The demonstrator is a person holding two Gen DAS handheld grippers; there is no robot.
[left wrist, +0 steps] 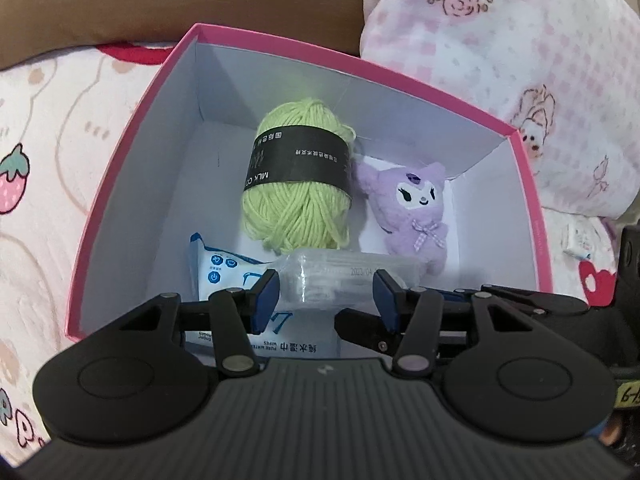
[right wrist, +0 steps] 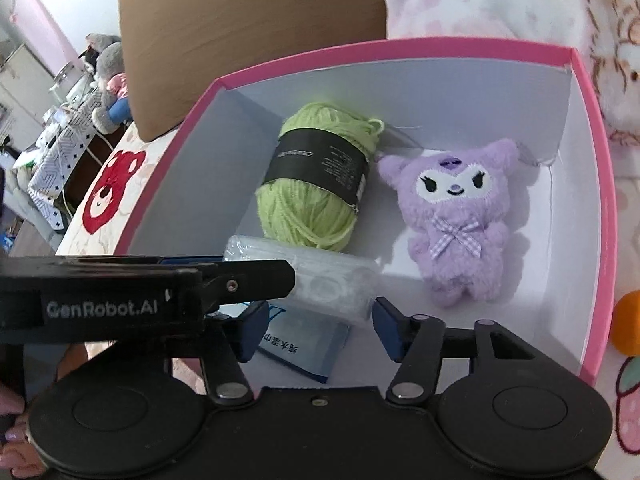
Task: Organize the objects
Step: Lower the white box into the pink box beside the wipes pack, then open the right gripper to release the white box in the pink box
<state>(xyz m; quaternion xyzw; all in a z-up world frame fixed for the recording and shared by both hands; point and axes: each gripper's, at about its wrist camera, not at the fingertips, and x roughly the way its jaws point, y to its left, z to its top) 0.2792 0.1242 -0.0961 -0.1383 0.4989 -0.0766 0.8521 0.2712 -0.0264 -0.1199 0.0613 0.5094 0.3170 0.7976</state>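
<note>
The pink box (left wrist: 120, 184) sits on a patterned bed (left wrist: 48, 152), open-topped, and both tools reach down into its near end; packing is the step in hand. Ahead of the left tool (left wrist: 326, 294) lies the green ball of yarn (left wrist: 300, 184), its long axis running away from the tool, band across the middle; right of it the purple plush toy (left wrist: 416, 216) lies face up, head at the far end. The flat wipes pack (left wrist: 224, 272) rests on the box floor under the left tool. That tool pinches a clear plastic packet (left wrist: 344, 276), long axis crosswise between the pads. The right tool (right wrist: 322, 330) hangs half spread above the same packet, nothing pressed. Next, I judge, the packet must be lowered flat and released.
</note>
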